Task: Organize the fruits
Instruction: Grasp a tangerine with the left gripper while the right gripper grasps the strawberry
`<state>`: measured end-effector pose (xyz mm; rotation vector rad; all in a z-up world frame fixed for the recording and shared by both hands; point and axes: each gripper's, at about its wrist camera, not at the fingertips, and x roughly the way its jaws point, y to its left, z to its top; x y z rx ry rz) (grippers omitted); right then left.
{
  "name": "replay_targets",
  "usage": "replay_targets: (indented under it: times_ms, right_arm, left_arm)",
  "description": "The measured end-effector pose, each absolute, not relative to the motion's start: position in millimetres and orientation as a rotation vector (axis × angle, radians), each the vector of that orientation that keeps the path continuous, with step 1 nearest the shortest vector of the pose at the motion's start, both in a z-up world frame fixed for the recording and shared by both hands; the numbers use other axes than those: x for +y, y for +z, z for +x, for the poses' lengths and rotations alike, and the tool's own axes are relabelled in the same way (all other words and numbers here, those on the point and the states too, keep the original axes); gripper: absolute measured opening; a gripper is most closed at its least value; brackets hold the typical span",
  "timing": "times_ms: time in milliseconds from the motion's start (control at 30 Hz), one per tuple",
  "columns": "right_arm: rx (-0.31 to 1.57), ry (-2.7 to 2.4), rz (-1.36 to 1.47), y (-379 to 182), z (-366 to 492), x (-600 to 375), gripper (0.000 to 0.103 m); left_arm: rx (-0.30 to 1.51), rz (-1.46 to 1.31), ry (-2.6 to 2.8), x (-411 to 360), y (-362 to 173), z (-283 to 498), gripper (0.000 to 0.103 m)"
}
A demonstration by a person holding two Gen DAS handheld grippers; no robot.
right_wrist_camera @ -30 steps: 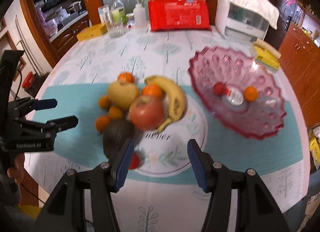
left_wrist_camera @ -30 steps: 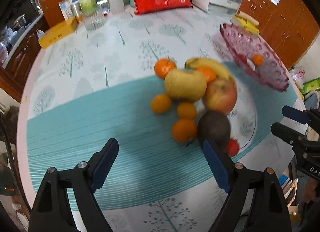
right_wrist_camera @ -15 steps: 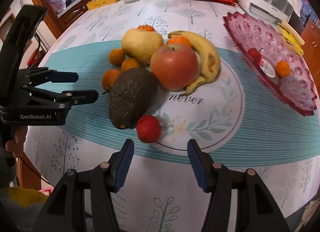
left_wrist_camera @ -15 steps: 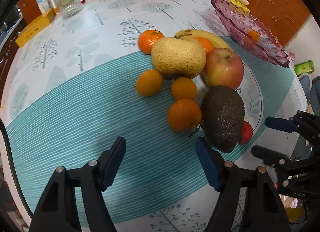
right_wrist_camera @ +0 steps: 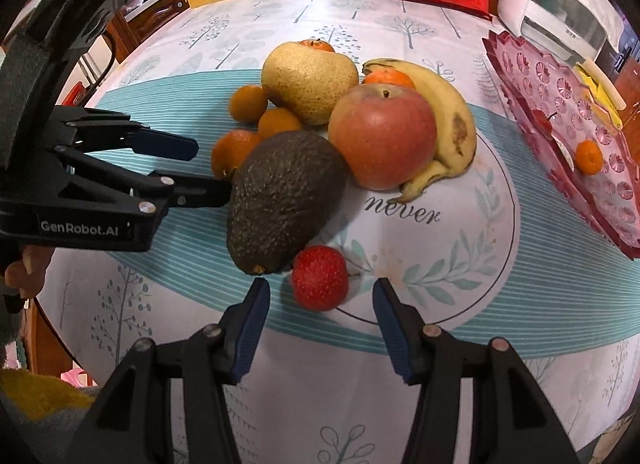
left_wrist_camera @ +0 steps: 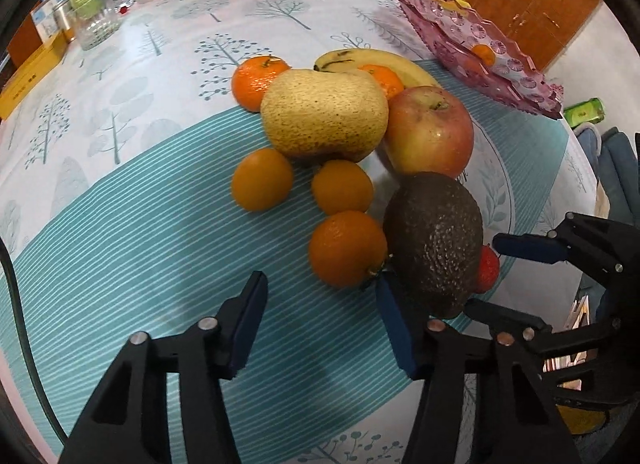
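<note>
Since the earlier frames both grippers have come down closer to the fruit pile, which now fills more of each view, and both sets of jaws have just been closing with nothing pressed between the pads. Left wrist view: the left gripper stands partly open over the teal-striped tablecloth; the nearest orange lies just beyond its tips, beside the right-hand pad, and is not gripped. The avocado mostly hides the strawberry; the right gripper reaches in from the right edge. Right wrist view: the strawberry shows whole, on the cloth touching the avocado, just ahead of the right gripper, between its partly open pads but untouched. The left gripper enters from the left. The pink glass dish at right holds a small orange, seen from above here and only edge-on in the left view.
</note>
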<state>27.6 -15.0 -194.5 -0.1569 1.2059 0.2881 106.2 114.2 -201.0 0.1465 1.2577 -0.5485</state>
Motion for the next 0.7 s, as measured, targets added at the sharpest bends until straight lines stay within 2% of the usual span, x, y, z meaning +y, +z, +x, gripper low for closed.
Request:
replay_targets:
  times_ms: [33,133,233,700]
  right_arm:
    - [1.211,0.286,-0.154,-196,28,-16,0.043]
    - [1.211,0.279,-0.144,-196,28,-18,0.037]
    - [1.201,0.264,-0.128,-193,27,-24,0.035]
    - [1.197,0.267,-0.041,-186,32,-38,0.03]
  left_arm:
    - [1.257,0.147,-0.554,114,-201,107,0.052]
    - [1.242,0.166,-0.576,107,-201,106,0.043]
    - [1.228,0.189,-0.585,101,-201,106,0.037]
    - [1.231,0.194,-0.556,93,-203,112,0.039]
